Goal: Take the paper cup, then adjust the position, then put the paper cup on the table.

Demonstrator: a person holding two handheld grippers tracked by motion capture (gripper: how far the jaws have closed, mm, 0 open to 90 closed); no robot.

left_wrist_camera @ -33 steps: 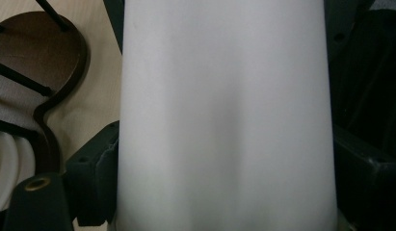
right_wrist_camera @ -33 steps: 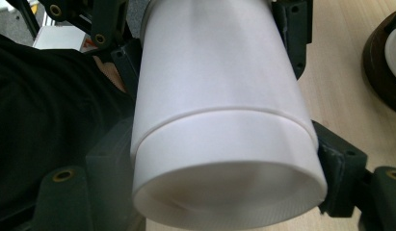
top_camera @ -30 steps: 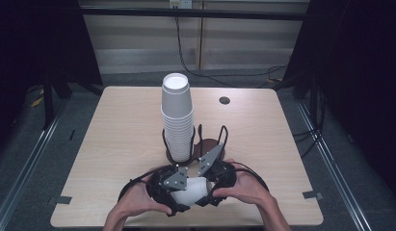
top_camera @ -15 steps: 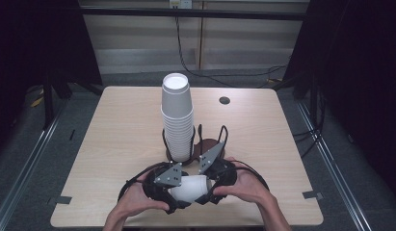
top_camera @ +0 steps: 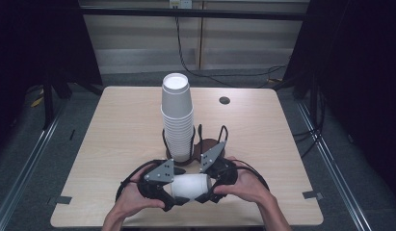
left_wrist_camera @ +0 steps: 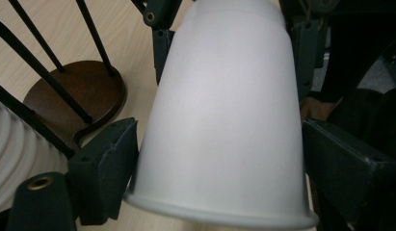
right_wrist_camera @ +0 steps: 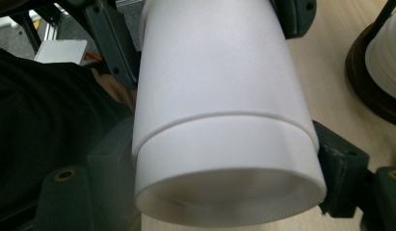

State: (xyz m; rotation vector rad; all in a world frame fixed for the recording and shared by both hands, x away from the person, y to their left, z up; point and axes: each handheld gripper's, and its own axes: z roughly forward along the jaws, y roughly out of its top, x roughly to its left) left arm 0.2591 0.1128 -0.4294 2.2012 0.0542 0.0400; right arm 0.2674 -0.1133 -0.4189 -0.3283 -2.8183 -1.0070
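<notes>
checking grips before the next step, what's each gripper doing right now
Left gripper: jaws have just been closing, now shut on the white cup.
Right gripper: shut on the white cup's other end.

A: What blocks the way near the cup stack (top_camera: 177,117)?

B: The stack stands tall in a black wire holder (top_camera: 194,144) on a brown base, mid-counter. Just on the near side of it, both grippers and the white cup (top_camera: 190,185) between them take up the space, so nothing passes there.

A: And the open room?

B: Left of the stack the counter (top_camera: 118,130) lies bare to its edge. Right of it is bare too, apart from a small dark disc (top_camera: 224,100) near the far edge. Behind the stack a bare strip runs along the far edge.
</notes>
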